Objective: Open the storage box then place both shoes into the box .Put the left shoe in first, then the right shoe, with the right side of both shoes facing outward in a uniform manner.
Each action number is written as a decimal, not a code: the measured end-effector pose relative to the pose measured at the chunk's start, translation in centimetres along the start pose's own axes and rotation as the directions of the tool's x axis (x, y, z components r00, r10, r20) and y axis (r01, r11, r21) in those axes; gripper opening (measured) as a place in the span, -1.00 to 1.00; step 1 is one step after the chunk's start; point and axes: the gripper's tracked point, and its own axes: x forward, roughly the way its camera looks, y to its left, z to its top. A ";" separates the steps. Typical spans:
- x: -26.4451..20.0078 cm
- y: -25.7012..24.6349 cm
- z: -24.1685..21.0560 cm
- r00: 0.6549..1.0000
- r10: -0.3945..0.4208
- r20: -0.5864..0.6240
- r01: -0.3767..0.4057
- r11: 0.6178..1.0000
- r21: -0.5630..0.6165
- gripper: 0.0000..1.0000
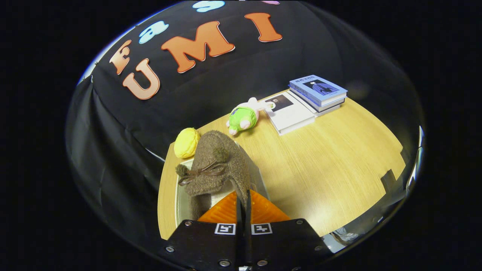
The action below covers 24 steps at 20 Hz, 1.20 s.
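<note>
Jaws together, clamped on collar edge of brown fuzzy shoe (216,165); shoe hangs over open storage box (180,195) at table (331,162) edge; judgement: lower slowly, keep bow side uniform, seat sole flat before release; avoid yellow toy (186,142) just beyond.

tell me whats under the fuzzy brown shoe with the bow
The fuzzy brown shoe, pinched by the gripper, hangs over the pale storage box. The shoe covers most of the box's inside, so its contents cannot be seen.
</note>
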 end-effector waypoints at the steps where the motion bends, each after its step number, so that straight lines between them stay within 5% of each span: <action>1: 0.0 0.3 0.0 1.000 0.006 -0.002 -0.006 1.000 0.005 -0.98; 11: 2.5 0.3 -2.5 0.997 -0.001 -0.081 0.001 1.000 -0.002 -0.91; 12: 2.3 1.0 -2.6 0.996 0.033 -0.081 -0.032 0.999 0.023 -0.78; 13: 2.3 1.5 -2.2 0.996 0.051 -0.070 -0.049 0.998 0.033 -0.44; 19: 1.4 -0.5 -0.1 1.000 0.010 -0.024 -0.011 0.999 -0.034 0.74; 21: 0.8 -1.4 0.9 1.000 -0.010 0.004 0.010 0.999 -0.044 0.98; 24: -0.3 -2.5 3.0 0.998 -0.031 0.052 0.035 0.997 -0.075 0.97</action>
